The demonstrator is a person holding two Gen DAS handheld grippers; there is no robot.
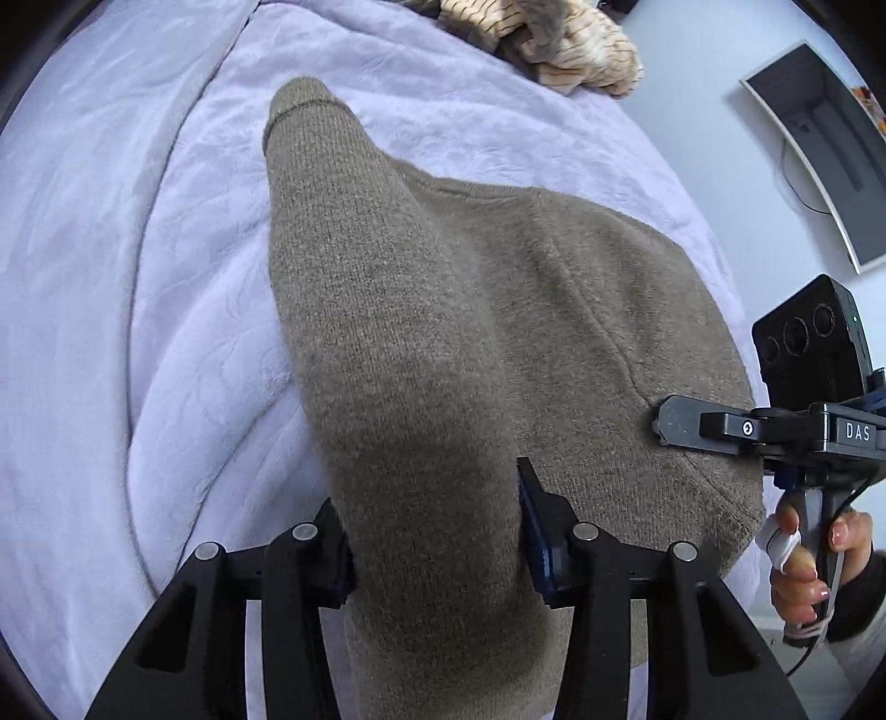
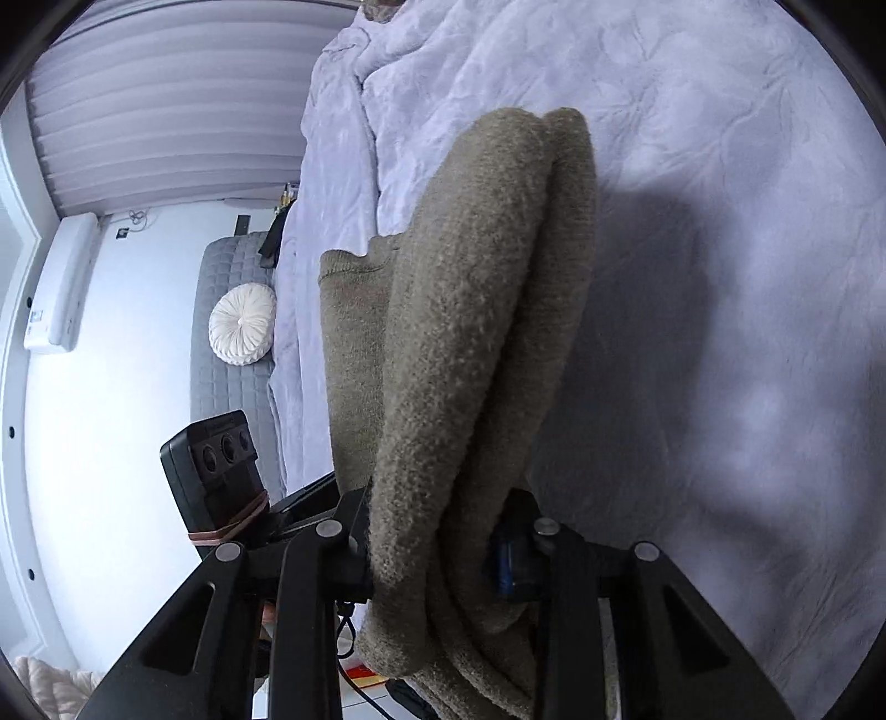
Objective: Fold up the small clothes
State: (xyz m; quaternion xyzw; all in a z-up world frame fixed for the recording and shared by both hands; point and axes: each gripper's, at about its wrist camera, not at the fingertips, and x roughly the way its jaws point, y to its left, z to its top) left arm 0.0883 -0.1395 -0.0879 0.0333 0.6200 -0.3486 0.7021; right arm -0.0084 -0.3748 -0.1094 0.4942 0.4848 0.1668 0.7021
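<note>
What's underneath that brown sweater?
Under the brown sweater lies a pale lilac bedspread, wrinkled and visible all around it. Whatever sits directly beneath the sweater's middle is covered, so that part cannot be seen.

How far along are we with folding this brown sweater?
Done: a sleeve already lies folded over the brown sweater.
In hand: both tongs, left and right, grip bunched knit above the white bedspread.
Left: lay it down, finish the fold. The striped garment looks unfolded.
</note>
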